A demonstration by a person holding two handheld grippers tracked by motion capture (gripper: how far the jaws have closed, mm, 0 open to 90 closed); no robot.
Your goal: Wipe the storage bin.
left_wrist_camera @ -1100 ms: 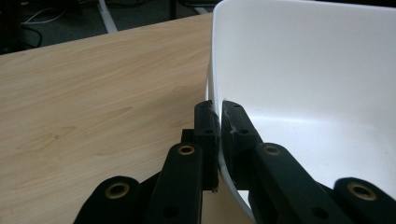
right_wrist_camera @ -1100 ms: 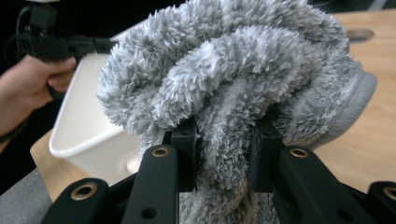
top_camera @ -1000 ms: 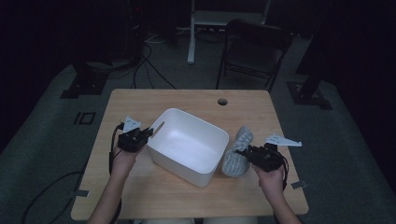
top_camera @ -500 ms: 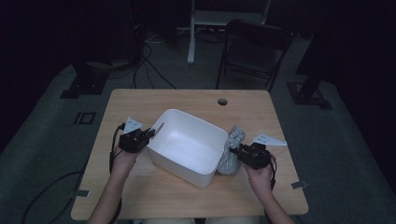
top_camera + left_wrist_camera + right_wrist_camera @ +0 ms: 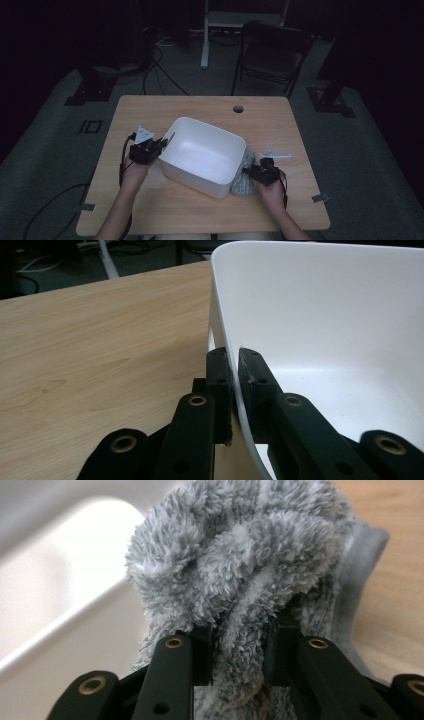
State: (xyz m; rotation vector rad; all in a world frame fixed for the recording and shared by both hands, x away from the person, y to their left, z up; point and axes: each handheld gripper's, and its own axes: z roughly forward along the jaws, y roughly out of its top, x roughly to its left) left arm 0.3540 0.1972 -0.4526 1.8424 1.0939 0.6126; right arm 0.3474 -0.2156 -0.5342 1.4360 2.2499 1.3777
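The bin (image 5: 205, 155) stands on the middle of the table (image 5: 150, 107), turned at an angle to its edges. The left gripper (image 5: 161, 145) is at the bin's left wall, one jaw inside and one outside, and the towel (image 5: 245, 175) lies on the table touching the bin's right wall (toward the near corner), with the right gripper (image 5: 248, 172) on it. A chair (image 5: 272, 52) stands on the floor behind the table.

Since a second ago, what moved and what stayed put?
The right gripper came down toward the person's edge of the table, onto the fluffy grey cloth beside the white tub; a fold of cloth sits between its jaws. The left gripper stayed clamped on the tub's rim. Tub and table did not move.
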